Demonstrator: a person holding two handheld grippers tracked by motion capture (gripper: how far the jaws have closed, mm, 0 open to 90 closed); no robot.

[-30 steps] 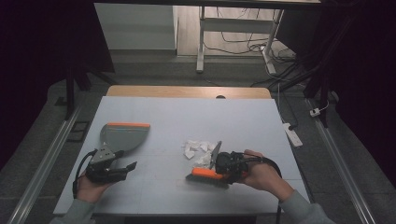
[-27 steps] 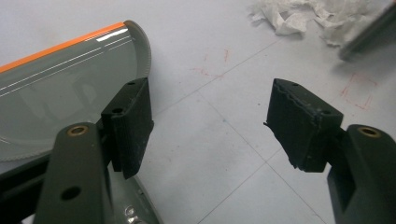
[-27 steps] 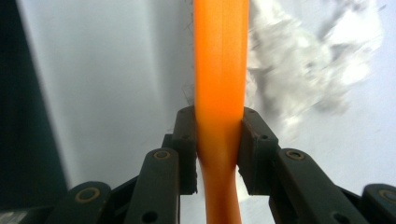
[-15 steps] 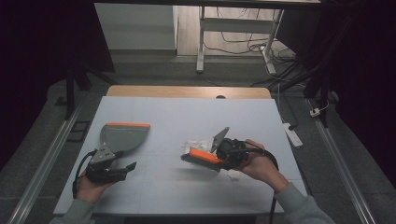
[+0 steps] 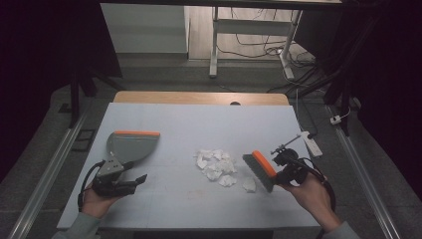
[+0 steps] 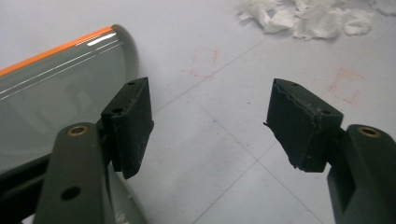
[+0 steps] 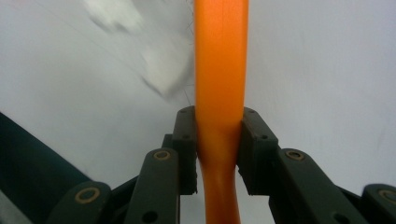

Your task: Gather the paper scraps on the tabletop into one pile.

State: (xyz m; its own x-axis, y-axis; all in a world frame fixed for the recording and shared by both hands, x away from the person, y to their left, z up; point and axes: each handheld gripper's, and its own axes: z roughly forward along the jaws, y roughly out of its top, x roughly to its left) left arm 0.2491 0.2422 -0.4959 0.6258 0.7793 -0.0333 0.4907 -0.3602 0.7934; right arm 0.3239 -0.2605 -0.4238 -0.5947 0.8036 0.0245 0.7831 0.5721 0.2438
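Observation:
A grey dustpan [image 5: 132, 144] with an orange lip lies on the left of the table. Just in front of it my left gripper [image 5: 134, 173] stands open and holds nothing. In the left gripper view the dustpan [image 6: 56, 93] lies beside the left jaw of that gripper [image 6: 210, 112]. A pile of crumpled white paper scraps [image 5: 215, 162] lies mid-table, also seen as paper scraps [image 6: 308, 18] at the far edge. My right gripper [image 5: 284, 169] is shut on the orange handle [image 7: 219, 60] of a hand brush [image 5: 261, 169], right of the pile, with its bristles close to a loose scrap [image 5: 249, 185].
The light table top [image 5: 199, 124] has a wooden strip along its far edge. A white power strip [image 5: 311, 142] lies at the right edge. Cables and a table frame stand on the floor beyond. Faint red marks [image 6: 345, 84] show on the surface.
My right gripper has carried the brush from over the paper pile to its right side. The left gripper and the dustpan have stayed put.

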